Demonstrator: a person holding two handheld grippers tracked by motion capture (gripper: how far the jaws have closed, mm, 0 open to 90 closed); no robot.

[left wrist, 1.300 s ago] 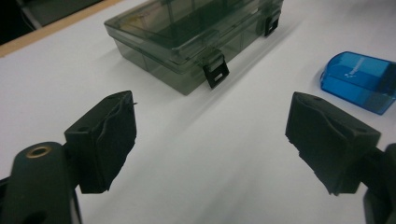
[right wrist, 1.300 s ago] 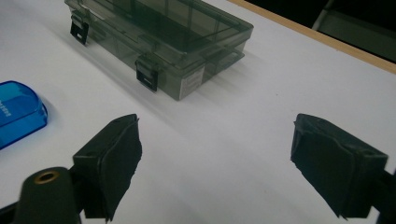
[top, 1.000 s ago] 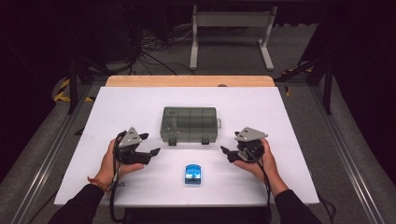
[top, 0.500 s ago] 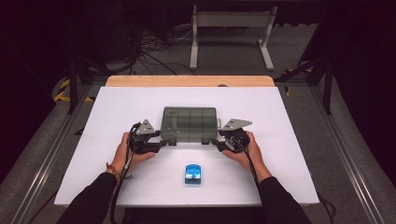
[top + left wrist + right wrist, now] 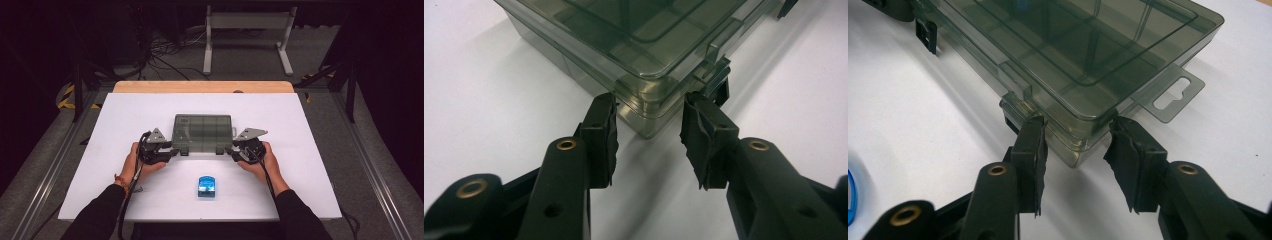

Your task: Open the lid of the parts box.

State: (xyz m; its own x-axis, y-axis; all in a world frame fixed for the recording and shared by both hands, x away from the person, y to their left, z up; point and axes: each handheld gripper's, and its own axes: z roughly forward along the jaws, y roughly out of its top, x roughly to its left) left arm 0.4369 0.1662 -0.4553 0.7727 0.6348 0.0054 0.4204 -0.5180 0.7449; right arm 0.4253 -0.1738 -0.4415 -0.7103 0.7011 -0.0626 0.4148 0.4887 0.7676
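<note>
A white worktop (image 5: 125, 125) is carrying a smoky clear box (image 5: 202, 132), which is lying flat with its lid down near the worktop's middle, slightly toward the far edge. The left claw (image 5: 172, 149) is sitting at the box's near left corner, its jaws having just been closing, each tip now pressing a side of that corner (image 5: 649, 112). The right claw (image 5: 231, 151) is doing likewise at the near right corner (image 5: 1073, 145), its jaws also having just been closing and now clamping there. A small blue thing (image 5: 206, 186) is lying apart, nearer the worktop's near edge.
</note>
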